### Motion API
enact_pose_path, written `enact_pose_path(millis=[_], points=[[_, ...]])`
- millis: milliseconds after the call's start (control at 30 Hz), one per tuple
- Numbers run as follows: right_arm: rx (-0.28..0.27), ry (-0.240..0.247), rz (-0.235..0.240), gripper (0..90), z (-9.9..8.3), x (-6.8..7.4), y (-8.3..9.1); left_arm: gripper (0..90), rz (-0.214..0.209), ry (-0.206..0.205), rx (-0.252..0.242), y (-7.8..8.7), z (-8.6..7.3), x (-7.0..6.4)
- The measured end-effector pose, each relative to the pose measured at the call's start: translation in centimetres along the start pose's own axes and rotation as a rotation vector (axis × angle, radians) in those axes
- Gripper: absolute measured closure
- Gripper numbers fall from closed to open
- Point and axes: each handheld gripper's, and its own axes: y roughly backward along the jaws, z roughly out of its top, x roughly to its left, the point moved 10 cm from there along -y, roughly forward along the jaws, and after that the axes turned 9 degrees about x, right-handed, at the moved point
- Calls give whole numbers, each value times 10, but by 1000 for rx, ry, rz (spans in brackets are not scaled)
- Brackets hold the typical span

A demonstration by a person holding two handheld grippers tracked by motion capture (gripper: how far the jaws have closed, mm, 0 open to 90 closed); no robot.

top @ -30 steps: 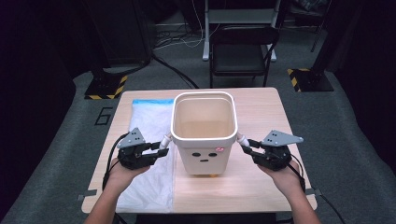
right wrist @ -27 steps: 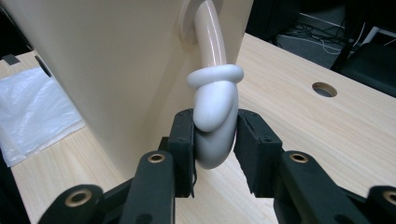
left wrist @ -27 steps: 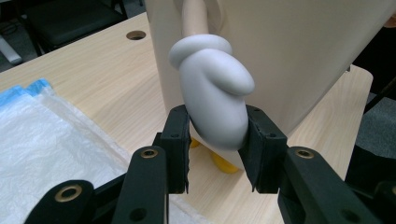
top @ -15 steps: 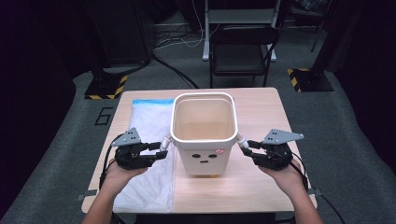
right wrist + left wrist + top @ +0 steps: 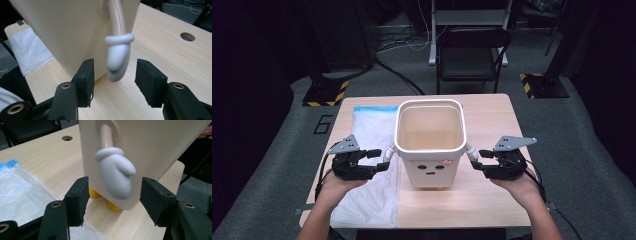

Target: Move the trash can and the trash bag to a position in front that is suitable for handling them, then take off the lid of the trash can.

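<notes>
Right now the bin point(image 5: 430, 145) stands near the middle of the tabletop point(image 5: 492, 120), toward its front edge, a mitten-shaped handle on each side, with a plastic bag point(image 5: 372, 165) flat along the left edge. I've got the left gripper point(image 5: 382, 160) and right gripper point(image 5: 477, 159) both spread wide, each framing its mitten point(image 5: 115, 177) point(image 5: 117, 58) without touching. To grip well I'd push in until the pads flank each mitten squarely, then close both together, forearms kept level and mirrored from the front edge.
</notes>
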Motion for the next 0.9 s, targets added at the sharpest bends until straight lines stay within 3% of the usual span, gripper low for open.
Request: enact_pose_path(millis=[133,200,300,333,467,500,667,700,733,767,900], points=[[-16,23,6,501,2,3,1,395,16,-26,4,0,2,1],[-37,38,-11,515,4,1,3,400,19,-52,-7,1,5,1],[-55,73,6,499,5,0,1,422,14,-79,-26,2,10,0],[-44,88,0,513,4,-1,-2,424,-18,-45,-23,1,13,0],[-29,65,25,503,7,2,-3,434,-32,-26,-35,4,19,1],[14,64,21,467,9,5,-3,411,-35,-25,-35,6,22,1],[59,97,37,433,19,7,5,315,-24,-43,-24,19,43,2],[59,97,37,433,19,7,5,315,-23,-53,-19,21,47,1],[59,115,45,417,24,9,12,254,-40,-82,1,24,54,-2],[59,115,45,417,24,9,12,234,-40,-82,1,24,54,-2],[30,154,56,407,37,13,28,300,-23,-103,11,29,68,-4]])
